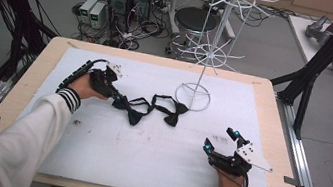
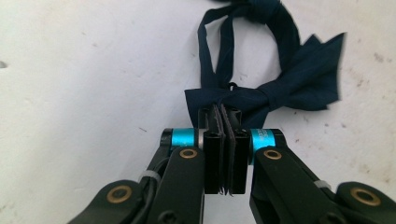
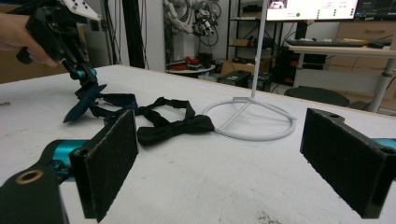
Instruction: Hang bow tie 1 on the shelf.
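On a white-topped table, the left hand-held gripper is clamped on one wing of a navy bow tie, pinching the fabric's edge, probably so the tie can be lifted clear. The tie lies left of centre, its strap looped behind. Just beside it, perhaps overlapping, lies a black bow tie, which could drag along. A white wire display stand rises behind them, likely where the ties hang. The right hand-held gripper rests near the front edge, jaws wide apart and empty.
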{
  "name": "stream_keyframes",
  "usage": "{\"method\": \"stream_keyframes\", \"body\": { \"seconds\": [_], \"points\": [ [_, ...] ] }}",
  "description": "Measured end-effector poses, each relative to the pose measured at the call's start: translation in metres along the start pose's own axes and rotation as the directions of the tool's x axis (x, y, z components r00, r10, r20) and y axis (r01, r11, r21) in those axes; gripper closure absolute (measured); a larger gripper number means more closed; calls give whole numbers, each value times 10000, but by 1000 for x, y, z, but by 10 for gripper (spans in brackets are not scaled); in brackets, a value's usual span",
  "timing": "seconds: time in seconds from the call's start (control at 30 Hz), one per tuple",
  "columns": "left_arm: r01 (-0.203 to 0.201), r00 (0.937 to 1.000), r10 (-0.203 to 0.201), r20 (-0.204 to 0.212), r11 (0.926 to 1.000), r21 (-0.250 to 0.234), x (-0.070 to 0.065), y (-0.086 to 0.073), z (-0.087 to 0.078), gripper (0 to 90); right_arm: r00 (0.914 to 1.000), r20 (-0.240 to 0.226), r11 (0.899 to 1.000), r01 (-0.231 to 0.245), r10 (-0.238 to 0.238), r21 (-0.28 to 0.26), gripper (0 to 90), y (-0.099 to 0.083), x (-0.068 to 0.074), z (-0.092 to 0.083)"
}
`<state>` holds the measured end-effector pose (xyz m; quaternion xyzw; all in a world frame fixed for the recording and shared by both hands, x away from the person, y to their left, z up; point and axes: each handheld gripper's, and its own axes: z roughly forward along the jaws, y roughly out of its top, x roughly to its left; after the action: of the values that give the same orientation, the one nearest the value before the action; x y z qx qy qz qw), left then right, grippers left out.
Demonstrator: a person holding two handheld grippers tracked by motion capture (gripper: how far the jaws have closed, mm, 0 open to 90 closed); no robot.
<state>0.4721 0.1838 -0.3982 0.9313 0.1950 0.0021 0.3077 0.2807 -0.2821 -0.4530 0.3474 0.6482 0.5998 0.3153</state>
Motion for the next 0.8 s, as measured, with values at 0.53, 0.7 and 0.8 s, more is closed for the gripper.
{"method": "stream_keyframes", "body": {
  "seconds": [0.53, 0.7, 0.8],
  "points": [
    [661, 9975, -700, -104, 9742, -2157, -11, -2, -23, 875, 9999, 46, 9999, -149, 150, -80, 108, 0, -2, 0],
    [599, 9978, -650, -110, 9632, -2620, -18, 0, -28, 875, 9994, 7, 9994, -340, 340, -72, 108, 0, -2, -1],
    [529, 9980, -609, -186, 9549, -2921, -23, 2, -32, 875, 9995, 25, 9995, -322, 322, -63, 108, 0, -3, -1]
  ]
}}
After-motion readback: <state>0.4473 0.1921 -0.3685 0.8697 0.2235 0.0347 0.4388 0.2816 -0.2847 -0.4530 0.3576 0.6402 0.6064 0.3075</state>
